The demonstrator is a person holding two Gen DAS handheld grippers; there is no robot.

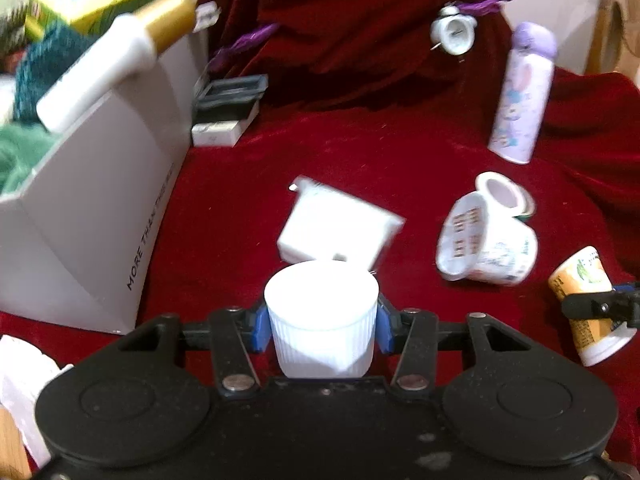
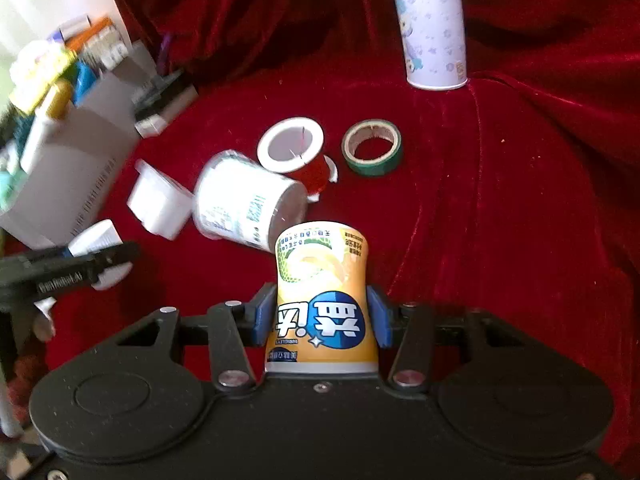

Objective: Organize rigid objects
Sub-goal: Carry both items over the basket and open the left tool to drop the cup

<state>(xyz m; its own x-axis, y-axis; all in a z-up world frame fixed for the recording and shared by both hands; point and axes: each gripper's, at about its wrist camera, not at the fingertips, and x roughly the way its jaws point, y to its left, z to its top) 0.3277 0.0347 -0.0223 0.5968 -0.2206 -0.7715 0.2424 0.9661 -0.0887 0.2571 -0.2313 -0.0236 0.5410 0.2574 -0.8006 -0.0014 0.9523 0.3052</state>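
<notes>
My left gripper [image 1: 321,320] is shut on a white ribbed tub [image 1: 322,300], its blue pads [image 1: 259,328] pressed on both sides. The same tub [image 2: 98,240] shows at the left of the right wrist view, in that gripper's black fingers. My right gripper [image 2: 322,316] is shut on a yellow printed bottle [image 2: 322,276], which stands upside down between the pads. In the left wrist view this bottle [image 1: 580,272] shows at the right edge. A white square tub [image 1: 336,224] and a printed white cup [image 1: 488,244] lie tipped over on the red cloth.
A grey box [image 1: 100,200] at the left holds a white bottle with a gold cap [image 1: 108,64], yarn and cartons. Small boxes [image 1: 228,108] lean behind it. A purple flask [image 1: 520,92] and an alarm clock [image 1: 454,32] stand at the back. A white ring [image 2: 290,144] and green tape [image 2: 372,146] lie mid-cloth.
</notes>
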